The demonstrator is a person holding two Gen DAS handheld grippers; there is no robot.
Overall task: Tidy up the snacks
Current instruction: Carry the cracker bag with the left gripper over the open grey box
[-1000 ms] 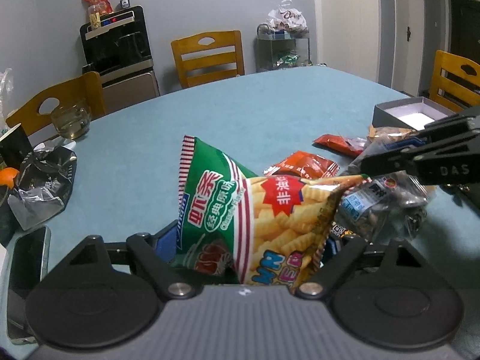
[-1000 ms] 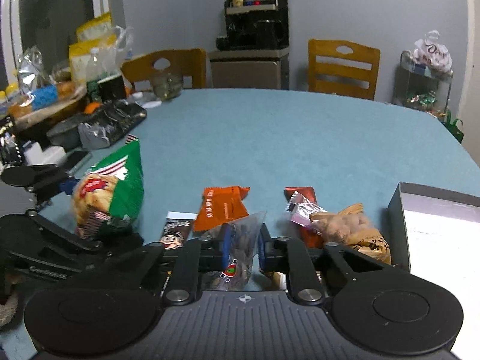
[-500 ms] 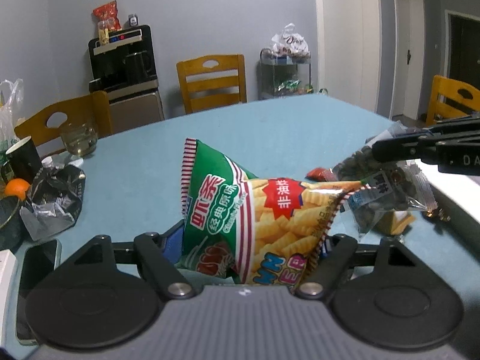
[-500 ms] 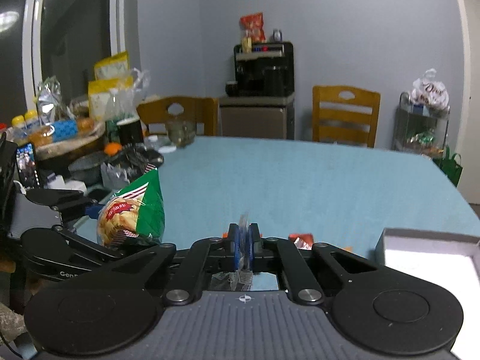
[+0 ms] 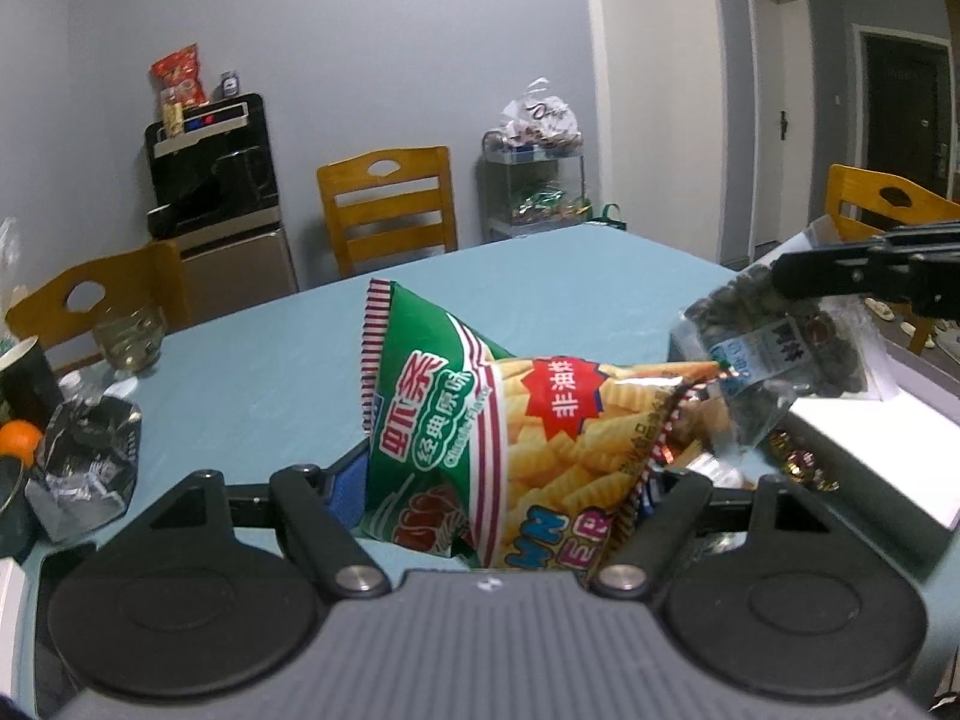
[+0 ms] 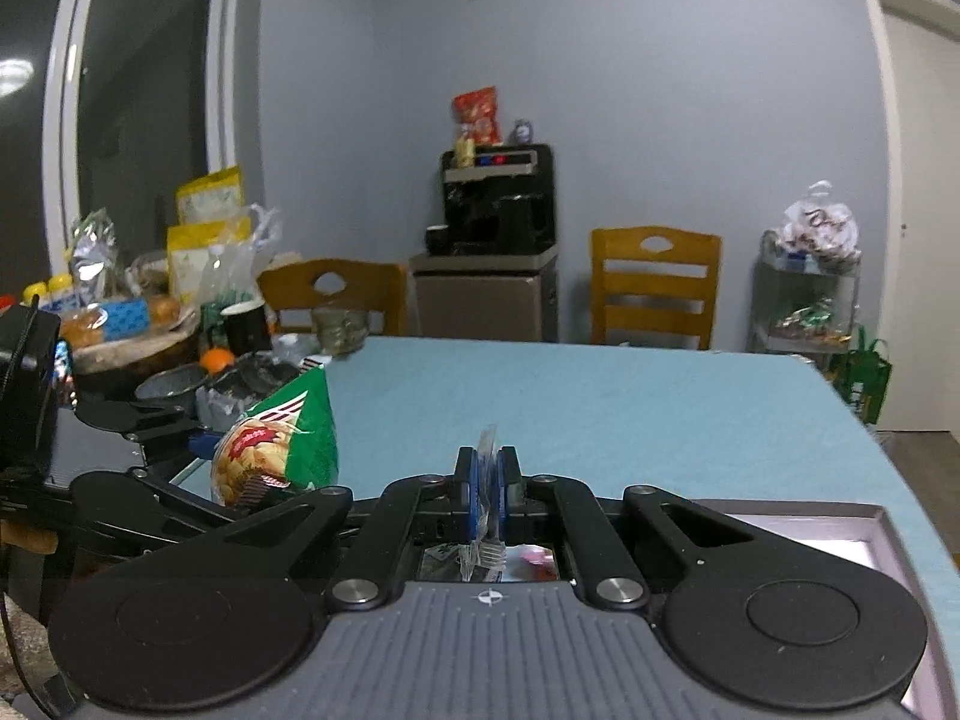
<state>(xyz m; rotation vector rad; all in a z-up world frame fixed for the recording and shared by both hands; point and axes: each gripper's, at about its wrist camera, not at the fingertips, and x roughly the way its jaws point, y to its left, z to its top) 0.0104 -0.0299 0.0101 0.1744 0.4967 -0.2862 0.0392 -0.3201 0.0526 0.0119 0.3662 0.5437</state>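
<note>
In my left tool (image 5: 504,480) I hold a green bag of crinkle-cut chips (image 5: 516,432), clamped low on its puffy body with the jaws standing wide around it and the blue pads pressing the sides. In my right tool (image 6: 487,483) I hold a clear packet of dark snacks (image 5: 786,360); the jaws are pinched nearly closed on only the thin top seam, and the filled part hangs free below, over the near edge of the white-lined box (image 5: 870,438) on the blue bench (image 5: 252,384). Both bags are lifted clear of the bench, close to each other, the chips just left of the packet.

My worry is the right grip: a seam that thin could slide out between the pads, I judge, and if the packet swings it may drop outside the box or knock the chip bag's flared corner. On the left, squeezing an air-filled bag too hard could crush the chips or let it squirt out sideways; the two tools could also bump as they converge on the box.

The chip bag's long axis runs up and away from me, its striped sealed end pointing up and left, tilted, with the printed face toward the camera. The packet hangs slanting down from its seam.
</note>
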